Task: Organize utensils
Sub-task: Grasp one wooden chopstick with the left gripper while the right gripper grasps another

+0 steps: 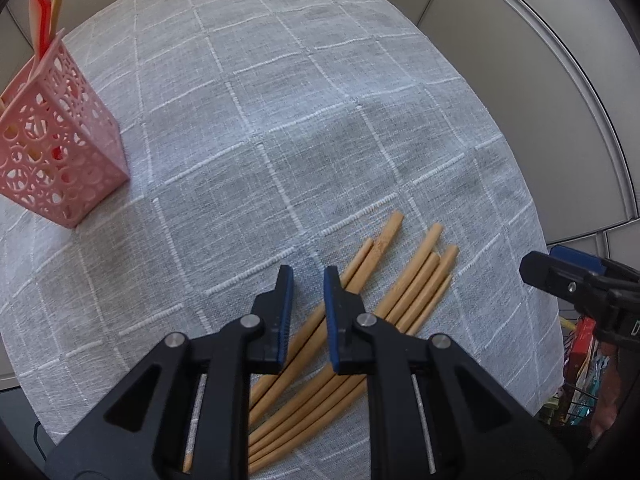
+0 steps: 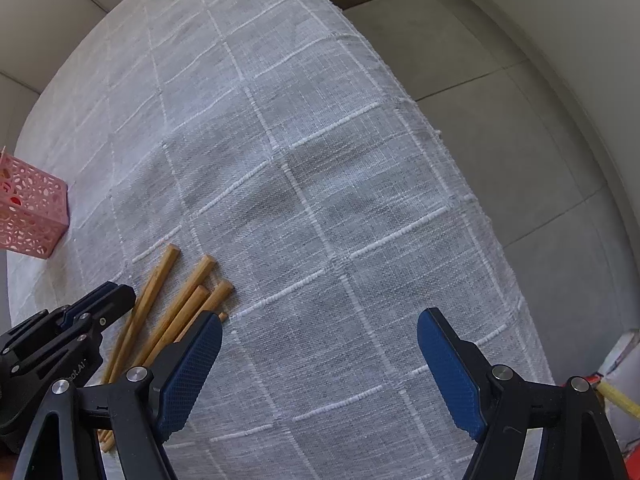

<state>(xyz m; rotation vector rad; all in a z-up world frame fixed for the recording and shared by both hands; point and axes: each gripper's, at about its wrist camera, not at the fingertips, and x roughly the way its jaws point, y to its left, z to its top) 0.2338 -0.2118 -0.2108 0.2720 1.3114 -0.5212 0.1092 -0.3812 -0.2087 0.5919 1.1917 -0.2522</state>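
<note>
Several wooden chopsticks point(image 1: 416, 280) lie in a loose bundle on the grey checked tablecloth point(image 1: 280, 128). My left gripper point(image 1: 308, 280) hovers over their left side, jaws slightly apart, and nothing shows between them. A pink perforated utensil holder point(image 1: 60, 148) stands at the far left with a red utensil point(image 1: 46, 0) and pale sticks in it. My right gripper point(image 2: 320, 328) is wide open and empty over bare cloth, right of the chopsticks point(image 2: 188, 292). The holder point(image 2: 32, 208) also shows at the left edge of the right wrist view.
The round table's edge point(image 2: 460, 184) curves down the right side, with grey floor tiles point(image 2: 500, 80) beyond. A wire basket with coloured packets point(image 1: 580, 364) sits off the table's right side. The right gripper point(image 1: 576, 284) is seen from the left wrist view.
</note>
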